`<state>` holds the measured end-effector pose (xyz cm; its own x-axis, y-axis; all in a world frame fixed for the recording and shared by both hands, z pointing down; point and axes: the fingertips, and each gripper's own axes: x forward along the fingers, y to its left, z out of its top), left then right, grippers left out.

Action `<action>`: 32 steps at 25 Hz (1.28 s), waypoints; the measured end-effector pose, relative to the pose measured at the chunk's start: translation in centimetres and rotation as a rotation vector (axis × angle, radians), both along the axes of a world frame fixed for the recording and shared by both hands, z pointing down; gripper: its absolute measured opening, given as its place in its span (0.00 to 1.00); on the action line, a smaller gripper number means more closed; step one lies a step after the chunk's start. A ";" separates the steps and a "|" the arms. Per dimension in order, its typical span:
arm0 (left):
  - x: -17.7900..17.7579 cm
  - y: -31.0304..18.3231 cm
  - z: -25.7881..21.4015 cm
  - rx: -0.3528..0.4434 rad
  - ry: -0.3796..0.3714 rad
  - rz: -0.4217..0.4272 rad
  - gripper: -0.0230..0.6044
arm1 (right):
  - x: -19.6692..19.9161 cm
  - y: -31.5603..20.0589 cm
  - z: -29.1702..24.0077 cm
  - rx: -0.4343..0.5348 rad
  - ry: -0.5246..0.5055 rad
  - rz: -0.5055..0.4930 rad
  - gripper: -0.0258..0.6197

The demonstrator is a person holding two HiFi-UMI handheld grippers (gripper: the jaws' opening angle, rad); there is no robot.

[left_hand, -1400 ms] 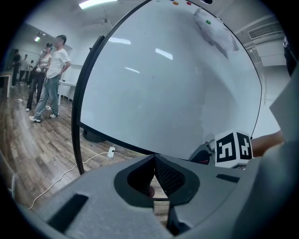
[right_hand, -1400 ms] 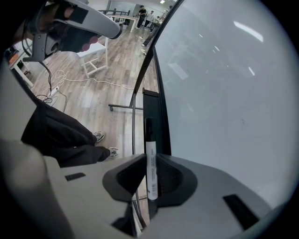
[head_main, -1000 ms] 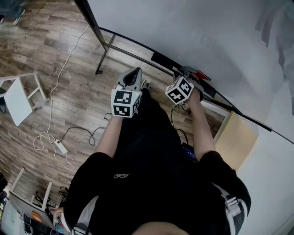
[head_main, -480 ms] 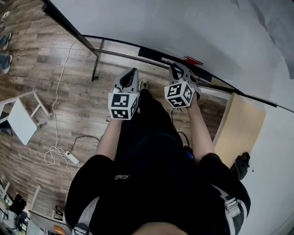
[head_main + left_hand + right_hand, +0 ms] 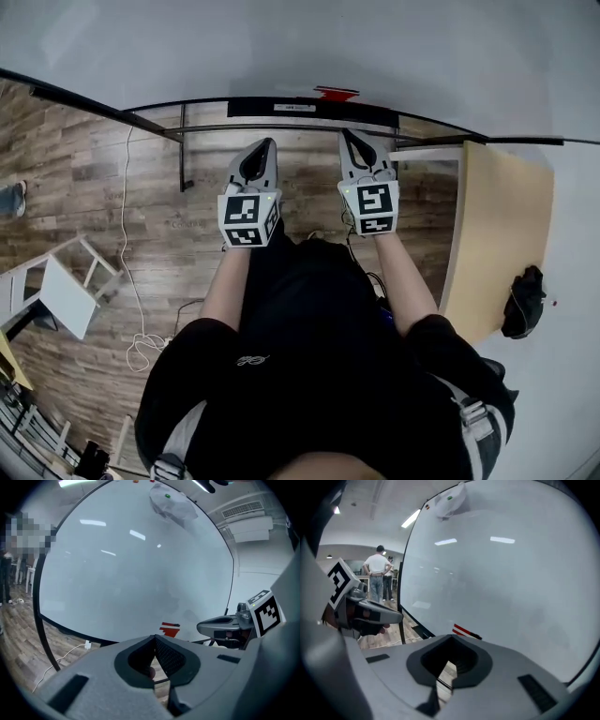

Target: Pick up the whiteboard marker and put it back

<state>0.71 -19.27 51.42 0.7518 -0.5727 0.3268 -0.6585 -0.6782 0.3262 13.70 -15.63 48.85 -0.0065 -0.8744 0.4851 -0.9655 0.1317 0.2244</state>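
A red whiteboard marker [image 5: 336, 93] lies at the bottom edge of the whiteboard [image 5: 309, 47], above its black tray [image 5: 291, 108]. It shows again as the red marker [image 5: 169, 629] in the left gripper view and the red marker [image 5: 465, 632] in the right gripper view, just beyond the jaw tips in both. My left gripper [image 5: 271, 143] and right gripper [image 5: 348, 134] are held side by side, pointing at the tray, a little short of it. Both are shut with nothing between the jaws. The left gripper [image 5: 154, 637] and the right gripper [image 5: 451, 637] show their jaws closed together.
A pale wooden tabletop [image 5: 497, 234] stands to the right with a black object [image 5: 525, 300] on it. The whiteboard's stand leg [image 5: 183, 150] and a white cable [image 5: 127, 234] are on the wood floor at left, near a white stool [image 5: 66, 291]. People [image 5: 377, 576] stand far off.
The head view has swung to face the whiteboard squarely. My right gripper has drawn back a little from the tray end by the red marker. Both grippers stay shut and empty.
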 end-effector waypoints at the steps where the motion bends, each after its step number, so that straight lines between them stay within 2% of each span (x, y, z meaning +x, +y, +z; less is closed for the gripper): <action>1: 0.9 0.8 -0.4 0.010 0.002 0.005 0.05 | 1.0 1.1 -0.5 0.019 -0.014 0.020 0.04; 6: 5.8 6.1 -1.9 0.046 -0.008 0.027 0.04 | 5.2 7.0 -2.2 0.104 -0.053 0.079 0.04; 12: 9.4 12.9 -4.4 0.110 -0.024 0.008 0.05 | 8.0 13.8 -4.5 0.192 -0.111 0.075 0.04; 22: 9.5 21.4 -8.8 0.212 -0.048 -0.081 0.05 | 9.9 22.0 -9.2 0.353 -0.157 0.043 0.04; 26: 8.6 22.3 -10.9 0.241 -0.033 -0.095 0.05 | 9.2 23.2 -11.2 0.398 -0.171 0.045 0.04; 32: 7.6 21.1 -12.8 0.265 -0.005 -0.077 0.05 | 8.0 23.0 -12.5 0.428 -0.174 0.055 0.04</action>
<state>8.34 1.85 38.66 0.7014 -0.6942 0.1615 -0.7127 -0.6873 0.1404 21.67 7.40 36.36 -0.0041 -0.9971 0.0766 -0.9967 0.0103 0.0810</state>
